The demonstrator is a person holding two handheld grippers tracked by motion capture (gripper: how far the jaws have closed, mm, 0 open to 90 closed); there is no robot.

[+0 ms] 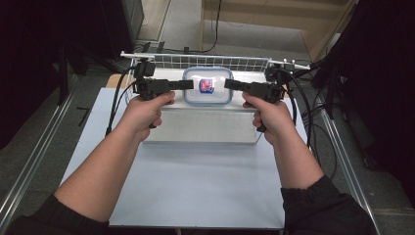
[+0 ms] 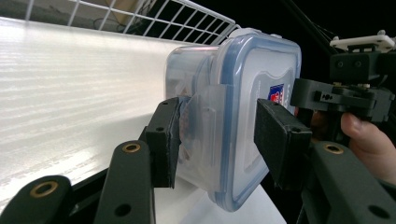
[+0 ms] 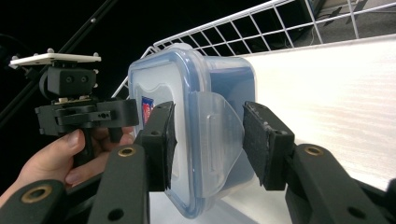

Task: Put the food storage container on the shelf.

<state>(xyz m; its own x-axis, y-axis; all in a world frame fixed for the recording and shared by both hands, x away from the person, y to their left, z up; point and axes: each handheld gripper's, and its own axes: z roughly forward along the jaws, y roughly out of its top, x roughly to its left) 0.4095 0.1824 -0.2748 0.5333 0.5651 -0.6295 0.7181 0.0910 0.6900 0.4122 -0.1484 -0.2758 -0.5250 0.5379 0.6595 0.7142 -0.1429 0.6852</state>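
The clear lidded container (image 1: 207,86) sits on the raised white shelf (image 1: 195,126) at the far side. The left gripper (image 1: 188,84) is clamped on its left latch flap; the right gripper (image 1: 229,84) straddles the right flap with a gap showing, probably to unclip both sides together.

A clear, glossy plastic container with blue-rimmed lid (image 1: 207,86) sits on a brushed metal tray (image 1: 200,128), between matt black grippers.

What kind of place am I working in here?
Probably a lab or recording workstation, not a kitchen: a plain white table, cables trailing across a bare floor, a white wire rack, and a lone lidded plastic container on a metal platform.
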